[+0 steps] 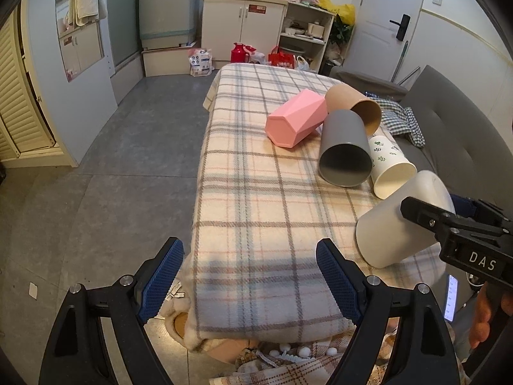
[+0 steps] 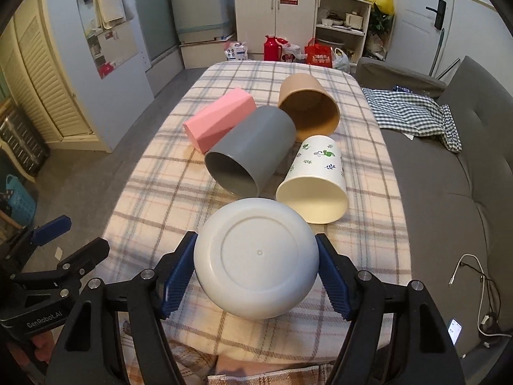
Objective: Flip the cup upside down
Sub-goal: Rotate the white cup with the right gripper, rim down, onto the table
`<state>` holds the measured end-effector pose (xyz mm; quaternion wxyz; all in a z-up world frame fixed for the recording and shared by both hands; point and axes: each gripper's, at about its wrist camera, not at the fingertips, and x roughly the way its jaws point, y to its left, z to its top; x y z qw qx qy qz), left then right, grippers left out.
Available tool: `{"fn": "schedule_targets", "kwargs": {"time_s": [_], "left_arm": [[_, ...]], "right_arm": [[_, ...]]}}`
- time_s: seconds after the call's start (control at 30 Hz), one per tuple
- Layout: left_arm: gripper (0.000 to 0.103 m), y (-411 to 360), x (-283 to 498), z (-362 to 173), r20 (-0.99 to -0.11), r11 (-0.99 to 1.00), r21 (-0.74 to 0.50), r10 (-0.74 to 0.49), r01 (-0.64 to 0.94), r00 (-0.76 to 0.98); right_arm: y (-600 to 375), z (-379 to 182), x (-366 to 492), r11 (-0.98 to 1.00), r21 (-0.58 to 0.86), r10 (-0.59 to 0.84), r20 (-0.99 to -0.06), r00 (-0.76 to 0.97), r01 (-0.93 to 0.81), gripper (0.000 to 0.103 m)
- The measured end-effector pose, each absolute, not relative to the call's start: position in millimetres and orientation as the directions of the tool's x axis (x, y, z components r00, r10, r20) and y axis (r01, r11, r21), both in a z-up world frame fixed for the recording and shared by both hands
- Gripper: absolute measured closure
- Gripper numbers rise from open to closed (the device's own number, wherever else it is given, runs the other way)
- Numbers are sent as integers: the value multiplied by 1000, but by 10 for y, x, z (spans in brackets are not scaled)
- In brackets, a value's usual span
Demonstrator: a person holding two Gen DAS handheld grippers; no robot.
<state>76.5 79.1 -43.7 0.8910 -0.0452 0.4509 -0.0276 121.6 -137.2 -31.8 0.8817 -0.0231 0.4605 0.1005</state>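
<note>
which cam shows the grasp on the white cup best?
Right wrist. The white cup sits centered, base toward the lens, between both blue pads of the right gripper. Left wrist shows the cup from the side, tilted, at the frame edge, partly covered by the right gripper; pad contact is hidden.

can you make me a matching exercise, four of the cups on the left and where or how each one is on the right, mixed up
Things:
1. white cup
2. grey cup
3. pink cup
4. leaf-print cup

States:
a. faceted, lying on its side at the left of the pile
b. held between the right gripper fingers, base toward the camera
c. on its side, cream inside, nearest the sofa
d. on its side in the middle, dark opening showing

Pairs: 1-b, 2-d, 3-a, 4-c
</note>
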Motion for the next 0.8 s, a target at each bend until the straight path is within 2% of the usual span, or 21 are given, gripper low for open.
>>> {"fn": "schedule_targets", "kwargs": {"time_s": [0.4, 0.57, 0.7, 0.8], "left_arm": [[15, 662, 751, -484, -813, 996, -84, -82, 23, 577], [15, 641, 723, -462, -813, 997, -73, -73, 23, 577], [15, 611, 698, -414, -810, 998, -63, -67, 28, 583], [15, 576, 674, -364, -805, 998, -56, -64, 32, 590]], "right_arm": [[-1269, -375, 1197, 969, -19, 130, -810, 572, -246, 31], [-1347, -367, 1231, 975, 37, 159, -810, 565, -221, 31], [-1399, -249, 1186, 971, 89, 206, -777, 595, -220, 24], [-1414, -139, 1133, 970, 90, 215, -752, 623, -226, 24]]}}
